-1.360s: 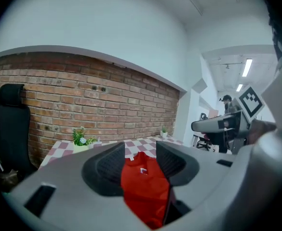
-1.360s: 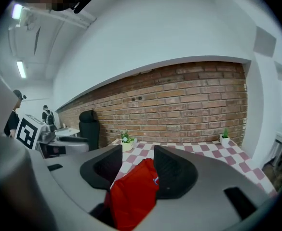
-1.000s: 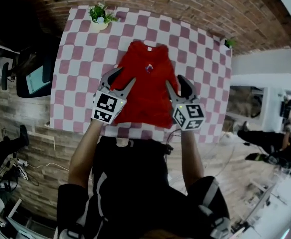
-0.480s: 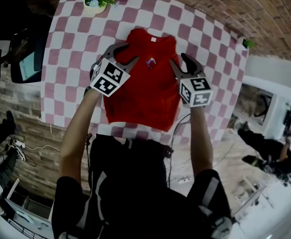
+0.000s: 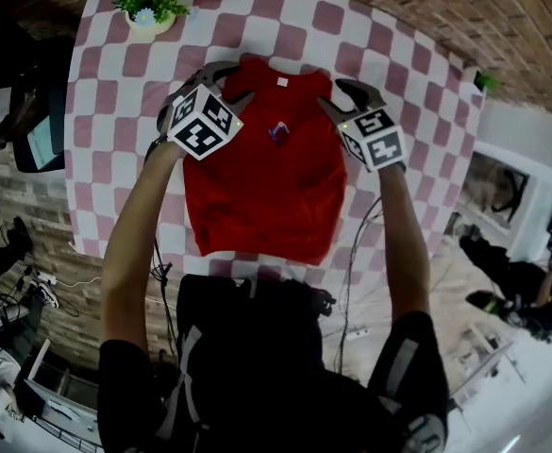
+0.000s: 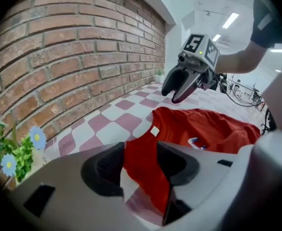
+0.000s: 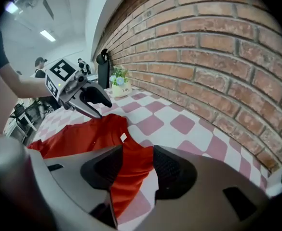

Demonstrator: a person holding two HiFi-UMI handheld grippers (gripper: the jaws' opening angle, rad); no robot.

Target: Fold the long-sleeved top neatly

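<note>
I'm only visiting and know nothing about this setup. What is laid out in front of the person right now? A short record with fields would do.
surface: pink-and-white checked tablecloth
garment: red top, spread out, collar at the far end, no sleeves sticking out
left gripper: jaws apart over one shoulder of the top, red cloth showing in the gap
right gripper: jaws apart over the other shoulder, red cloth showing in the gap
also there: potted plant at the far left corner
backdrop: brick wall
</note>
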